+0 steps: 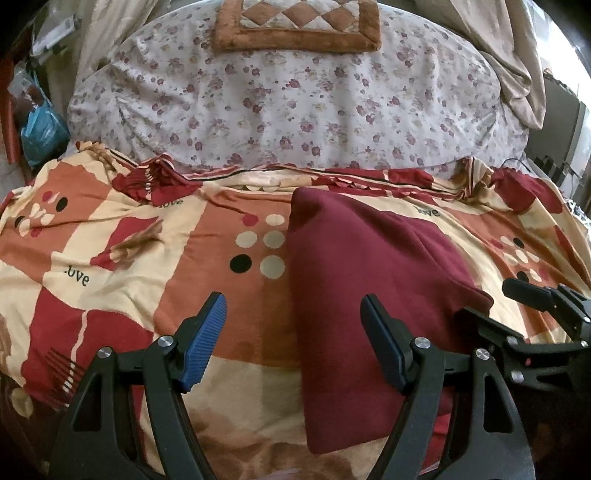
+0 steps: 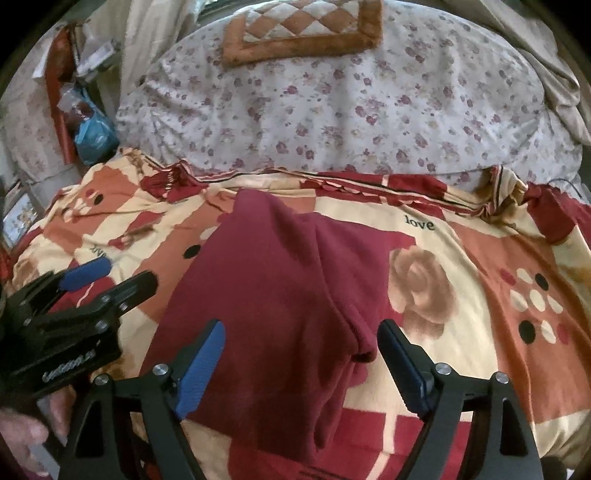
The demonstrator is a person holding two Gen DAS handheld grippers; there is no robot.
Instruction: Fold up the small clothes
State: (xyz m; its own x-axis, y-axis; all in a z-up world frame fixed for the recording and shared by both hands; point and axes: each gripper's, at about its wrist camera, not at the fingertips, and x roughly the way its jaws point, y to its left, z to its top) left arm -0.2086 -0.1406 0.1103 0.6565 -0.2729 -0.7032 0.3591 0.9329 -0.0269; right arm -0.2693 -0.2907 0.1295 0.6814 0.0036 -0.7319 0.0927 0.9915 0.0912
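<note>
Bed point(image 1: 110, 258) patterned; maroon garment point(image 1: 362, 266) lay soft, limp, light. Left tongs point(image 1: 295, 343), right tongs point(image 2: 301, 365) apart, empty. Grip at hem corners.

Left gripper point(image 1: 293, 341): jaws wide apart, nothing clamped, angled downward.
Right gripper point(image 2: 301, 363): jaws wide apart, nothing clamped, beside left gripper.

One maroon garment point(image 1: 369, 295), one patterned blanket point(image 1: 110, 258), one floral sheet point(image 1: 277, 110), one brown cushion point(image 1: 295, 26), two grippers.
</note>
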